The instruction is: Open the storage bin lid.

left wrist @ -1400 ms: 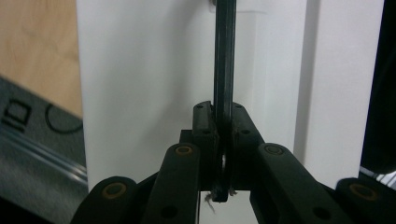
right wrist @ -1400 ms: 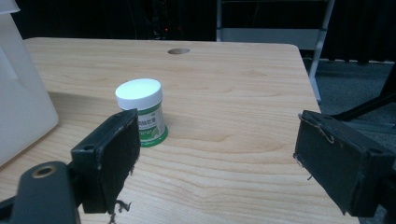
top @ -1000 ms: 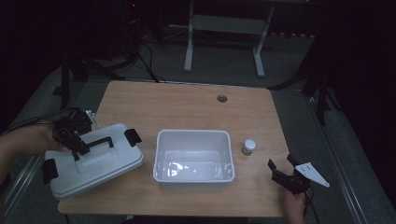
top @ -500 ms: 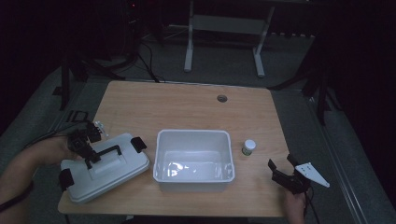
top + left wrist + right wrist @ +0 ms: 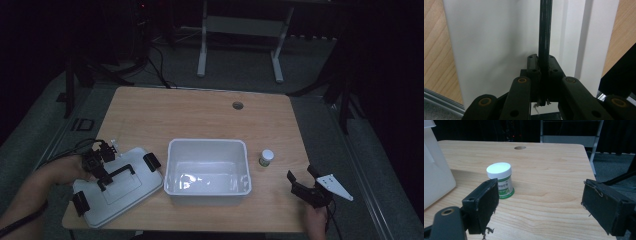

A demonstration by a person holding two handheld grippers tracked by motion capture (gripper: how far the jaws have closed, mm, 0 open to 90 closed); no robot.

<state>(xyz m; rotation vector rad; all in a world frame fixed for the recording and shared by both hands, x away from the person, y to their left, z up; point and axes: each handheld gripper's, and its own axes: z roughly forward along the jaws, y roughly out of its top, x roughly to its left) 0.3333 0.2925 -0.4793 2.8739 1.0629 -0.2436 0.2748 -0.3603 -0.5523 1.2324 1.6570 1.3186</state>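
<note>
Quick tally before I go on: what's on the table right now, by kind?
White lid with black handle, gripped by the left gripper: 1
Open white tub: 1
Small white-capped jar, ahead of the open right gripper: 1
Total: 3

The room is dim and its background falls to near black in the high view. Soft overhead light leaves pale glare inside the white bin (image 5: 207,170). The table (image 5: 544,170) looks sharp, while the close jaws blur slightly.
</note>
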